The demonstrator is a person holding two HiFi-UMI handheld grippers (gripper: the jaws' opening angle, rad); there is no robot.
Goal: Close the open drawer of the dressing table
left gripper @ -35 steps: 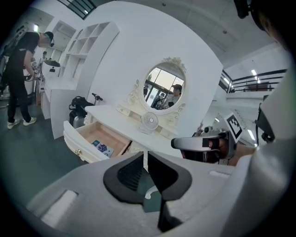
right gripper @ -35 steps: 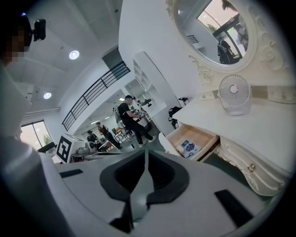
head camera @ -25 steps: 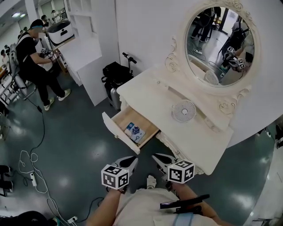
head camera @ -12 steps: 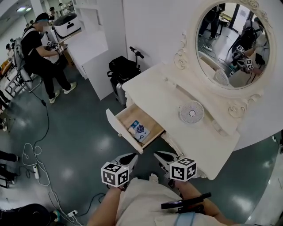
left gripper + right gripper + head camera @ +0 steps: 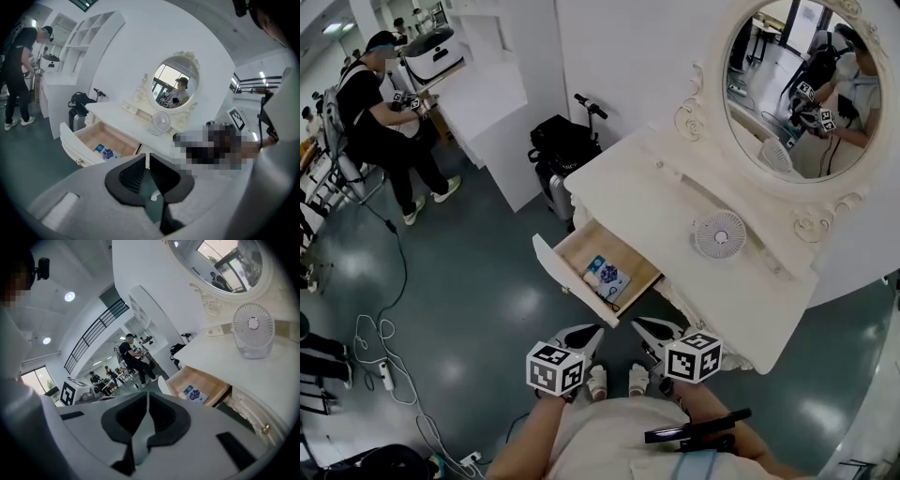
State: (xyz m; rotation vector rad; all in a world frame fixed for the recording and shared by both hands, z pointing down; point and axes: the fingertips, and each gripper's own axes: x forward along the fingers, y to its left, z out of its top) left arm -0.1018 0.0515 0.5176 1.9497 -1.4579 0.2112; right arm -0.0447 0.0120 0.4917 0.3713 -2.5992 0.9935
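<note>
The white dressing table [image 5: 652, 202] has one drawer [image 5: 565, 278] pulled out to the front left, and a small blue-printed packet [image 5: 607, 277] lies on its wooden bottom. My left gripper [image 5: 582, 337] hangs shut and empty just short of the drawer front. My right gripper [image 5: 653, 330] is beside it, also shut and empty, below the table's front edge. In the left gripper view, the left gripper [image 5: 147, 154] points at the open drawer [image 5: 75, 145] ahead and to the left. In the right gripper view, the drawer [image 5: 206, 385] lies ahead to the right of the right gripper [image 5: 147, 393].
A small white fan [image 5: 718, 233] stands on the tabletop under the oval mirror [image 5: 797, 84]. A black suitcase [image 5: 564, 155] stands at the table's far end. A person [image 5: 380, 117] works at a white counter at the far left. Cables [image 5: 375, 347] trail over the dark floor.
Both grippers have come a little nearer to the table and the drawer front. Their jaws look the same, and the drawer is open as far as before.
</note>
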